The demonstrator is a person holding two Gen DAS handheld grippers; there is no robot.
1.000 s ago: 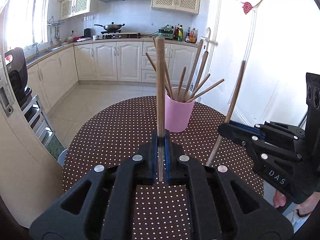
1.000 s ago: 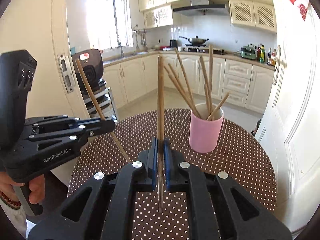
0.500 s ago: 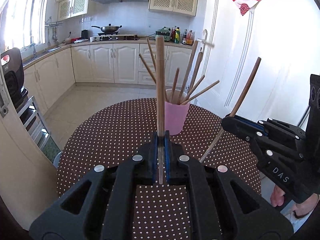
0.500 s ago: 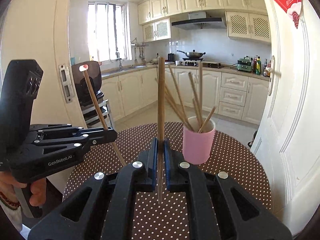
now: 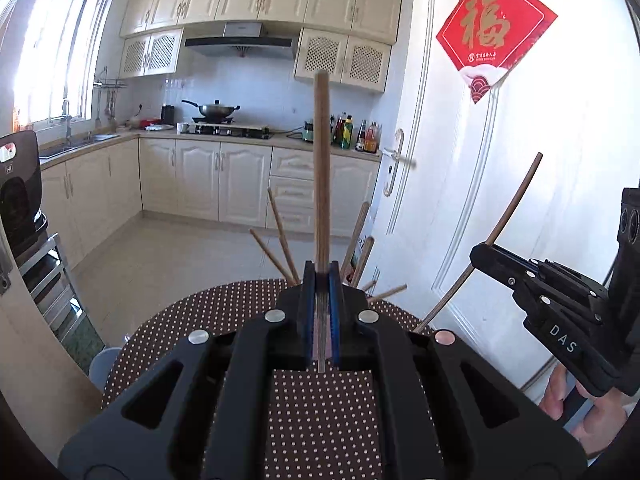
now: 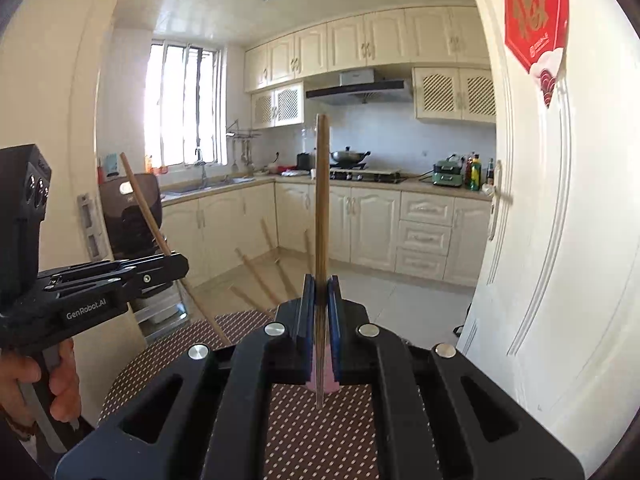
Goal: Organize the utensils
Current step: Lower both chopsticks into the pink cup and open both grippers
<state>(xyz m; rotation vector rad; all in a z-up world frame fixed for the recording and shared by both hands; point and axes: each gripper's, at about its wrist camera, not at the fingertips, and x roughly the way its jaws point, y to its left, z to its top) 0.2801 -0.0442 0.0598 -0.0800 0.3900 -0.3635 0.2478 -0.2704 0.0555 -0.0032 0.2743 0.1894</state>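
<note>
My left gripper (image 5: 321, 280) is shut on a wooden chopstick (image 5: 322, 168) that stands upright between its blue pads. My right gripper (image 6: 321, 284) is shut on a second upright chopstick (image 6: 322, 200). Each gripper shows in the other's view: the right gripper (image 5: 479, 253) at the right with its slanted chopstick (image 5: 516, 206), the left gripper (image 6: 180, 263) at the left with its chopstick (image 6: 146, 210). The pink cup (image 6: 330, 385) is almost hidden behind the jaws. Several chopsticks (image 5: 280, 232) fan out of it above the jaws. Both grippers hang above the near side of the table.
A round table with a brown polka-dot cloth (image 5: 160, 344) lies below. A white door (image 5: 460, 200) with a handle is close on the right. A dark appliance on a metal rack (image 6: 132, 216) stands at the left. A person's hands (image 5: 580, 412) hold the grippers.
Both grippers have risen and tipped upward with their chopsticks still clamped. The pink cup has dropped from open view to behind the jaws.
</note>
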